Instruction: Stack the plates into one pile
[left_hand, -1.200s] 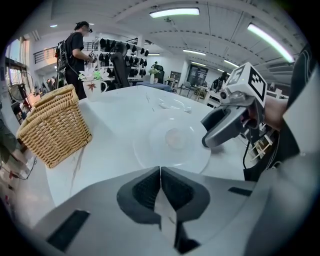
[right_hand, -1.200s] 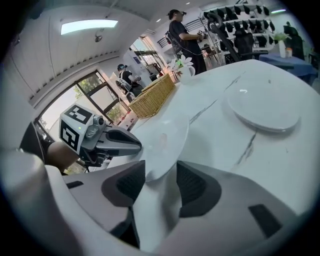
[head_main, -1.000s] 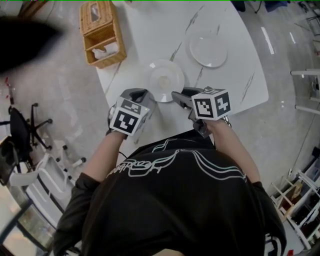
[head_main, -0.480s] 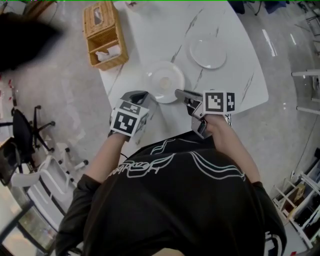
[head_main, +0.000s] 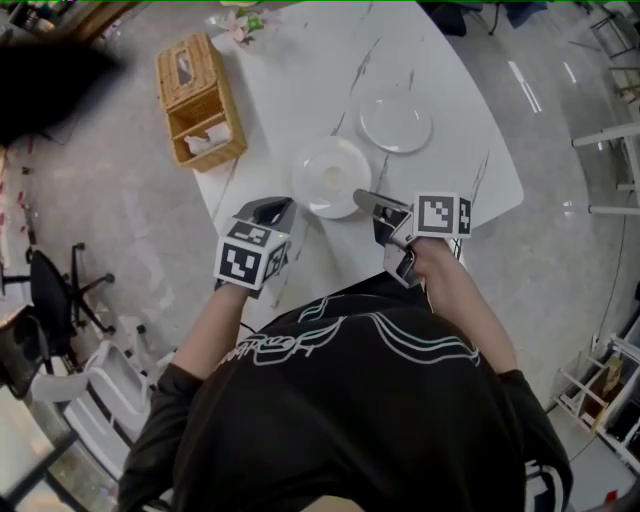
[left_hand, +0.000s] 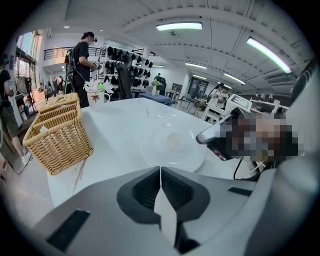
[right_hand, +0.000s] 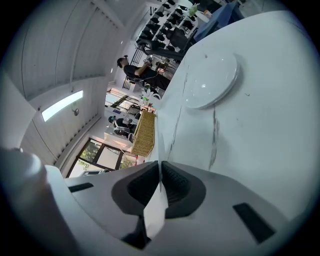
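Two white plates lie on the white marble table. The near plate is in front of me, and the far plate is further back to the right. My right gripper is rolled onto its side and shut on the near plate's right rim. That rim shows edge-on between its jaws. My left gripper is shut and empty. It hovers just short of the near plate's left front edge.
A wicker basket sits at the table's left edge, with a small flower vase behind it. The table's front edge runs just under both grippers. A person stands behind the table.
The right gripper rolled onto its side and its jaws came together on the near plate's rim. The left gripper drew back slightly from the plate.
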